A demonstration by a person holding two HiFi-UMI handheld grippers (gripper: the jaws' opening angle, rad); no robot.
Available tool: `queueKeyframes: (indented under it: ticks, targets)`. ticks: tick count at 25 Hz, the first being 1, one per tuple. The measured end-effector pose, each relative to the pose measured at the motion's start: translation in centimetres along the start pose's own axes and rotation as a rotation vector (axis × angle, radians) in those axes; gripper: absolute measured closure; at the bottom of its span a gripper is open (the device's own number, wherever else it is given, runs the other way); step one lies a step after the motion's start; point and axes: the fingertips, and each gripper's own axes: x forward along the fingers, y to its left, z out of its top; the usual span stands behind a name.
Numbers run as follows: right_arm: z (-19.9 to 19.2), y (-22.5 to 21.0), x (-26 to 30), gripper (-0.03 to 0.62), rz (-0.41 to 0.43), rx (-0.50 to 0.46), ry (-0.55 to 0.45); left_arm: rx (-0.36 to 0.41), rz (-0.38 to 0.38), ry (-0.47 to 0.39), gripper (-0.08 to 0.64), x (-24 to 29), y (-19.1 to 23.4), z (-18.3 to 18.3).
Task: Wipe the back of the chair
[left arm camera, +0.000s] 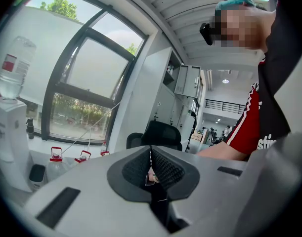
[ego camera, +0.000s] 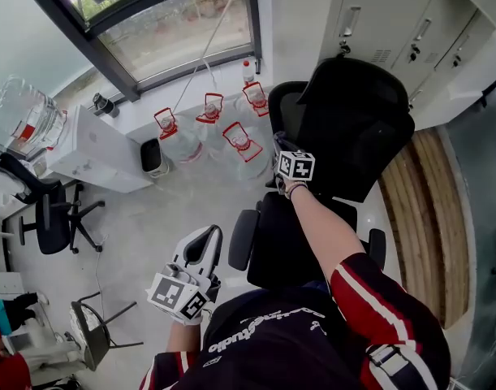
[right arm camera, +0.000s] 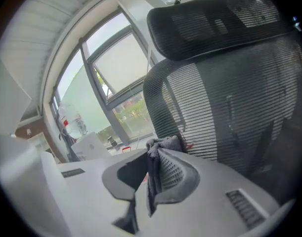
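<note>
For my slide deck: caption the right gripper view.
Right gripper, shut on a grey cloth, facing the chair's mesh back.

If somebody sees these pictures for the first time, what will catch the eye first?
The large black mesh office chair fills the middle of the head view, near the window. The right gripper has its jaws shut on a grey cloth right in front of the chair's mesh back. On the floor under the window stand clear water jugs with red tops.

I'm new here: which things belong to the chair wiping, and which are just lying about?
In use: mesh chair back, grey cloth, right tongs shut on it.
Lying about: water jugs, water dispenser, lockers, second chair; left tongs idle, shut.
</note>
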Motion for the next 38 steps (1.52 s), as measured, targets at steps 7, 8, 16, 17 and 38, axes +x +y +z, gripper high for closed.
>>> queueKeyframes:
  ticks: [7, 8, 16, 17, 38]
  targets:
    - [-0.7, 2.6, 0.4, 0.537, 0.083, 0.014, 0.002, -0.005, 0.000, 0.004, 0.535, 0.2, 0.2, 0.0]
    - [-1.1, 2.7, 0.3, 0.537, 0.090, 0.015, 0.009, -0.007, -0.002, 0.007, 0.535, 0.4, 0.2, -0.1]
    - [-6.8, 1.1, -1.1, 0.537, 0.067, 0.040, 0.075, -0.016, -0.019, 0.044, 0.535, 1.6, -0.6, -1.5]
    - [-7.6, 0.6, -1.1, 0.537, 0.061, 0.045, 0.084, -0.017, -0.021, 0.050, 0.535, 1.7, -0.6, -1.7]
    - [-8.4, -11.2, -6.0, 0.537, -0.121, 0.048, 0.062, 0.028, -0.134, 0.134, 0.535, 5.6, -3.6, -3.5]
